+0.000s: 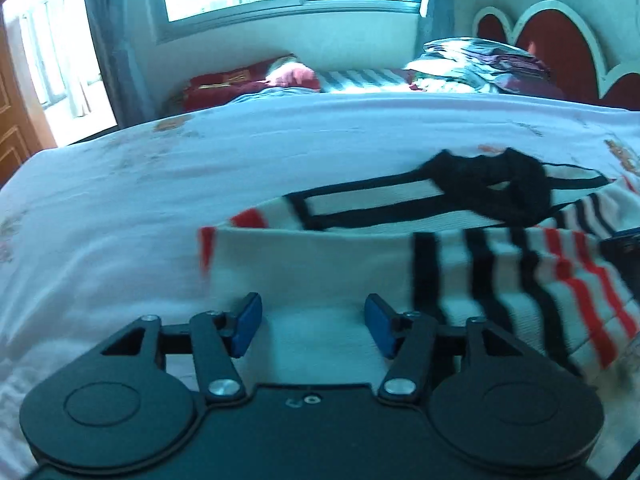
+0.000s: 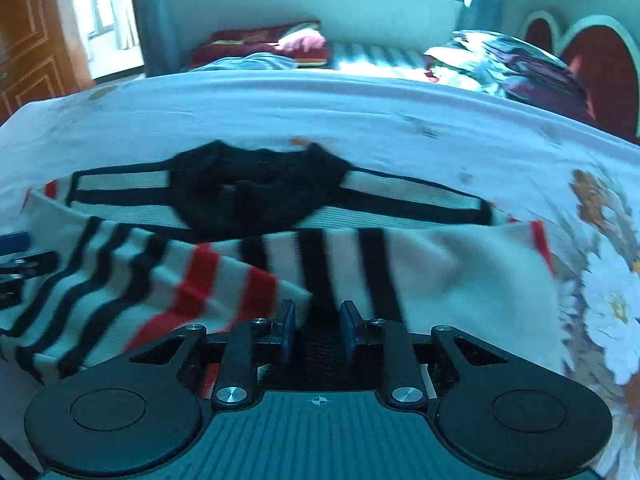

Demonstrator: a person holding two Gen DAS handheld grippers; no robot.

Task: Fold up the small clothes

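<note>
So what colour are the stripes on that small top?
Black and red stripes on white top; right wrist view shows it best.

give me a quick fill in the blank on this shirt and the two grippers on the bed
The striped shirt has a ____ collar.
It lies on a white ____.
The left gripper has its jaws ____, with nothing pinched between them.
The pads of the right gripper are coloured ____.

Missing words: black; bedsheet; open; blue
</note>
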